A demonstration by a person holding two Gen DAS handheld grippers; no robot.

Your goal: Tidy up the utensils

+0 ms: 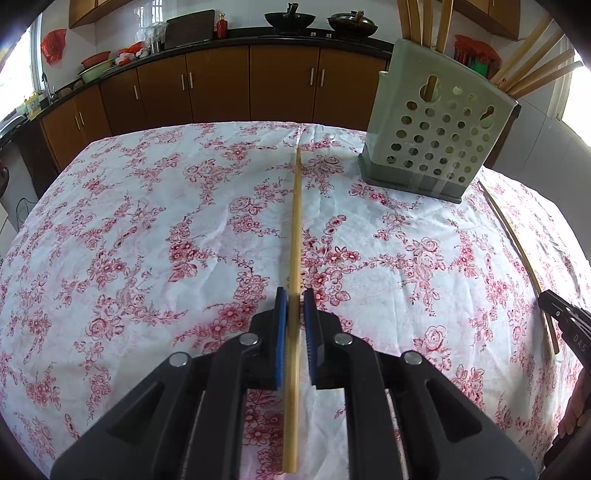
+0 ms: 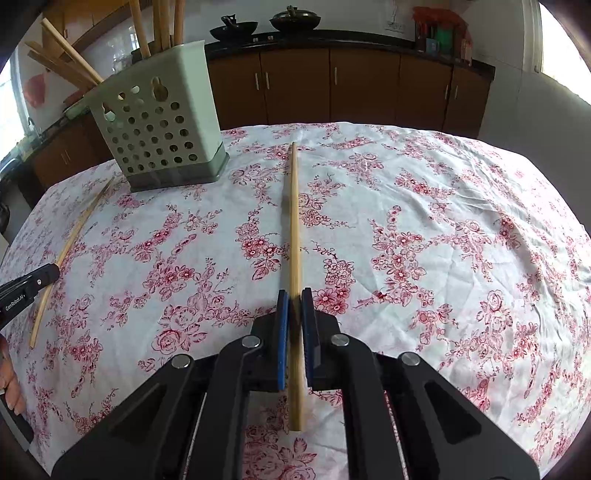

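A chopstick (image 1: 294, 280) is clamped between the blue pads (image 1: 280, 332) of the left gripper (image 1: 295, 295). The stick runs forward along the fingers, its far tip reaching out over the floral tablecloth (image 1: 147, 221) and its near end passing back under the gripper body. Whether the stick rests on the cloth or is lifted clear cannot be told.

A second chopstick (image 2: 294, 258) is clenched in the same way by the right gripper (image 2: 294, 295), pads (image 2: 282, 332) pressed on both sides, with the near end protruding behind the jaws and the far tip pointing toward the back edge of the table.

In the left view, the right gripper's black finger and its chopstick are seen at the right edge, and part of a hand (image 1: 576, 413) is visible low at that edge. In the right view, the left gripper's tip and its stick are seen at the left edge.

Further back, a perforated pale-green holder (image 1: 436, 129) stands upright on the cloth, between the two held sticks and beyond both grippers, apart from each stick. Several chopsticks (image 1: 428, 22) are standing in it, some upright and some leaning outward.

Behind the table, brown cabinets (image 1: 221, 85) under a dark counter are noted, with two woks (image 1: 290, 18) on top.
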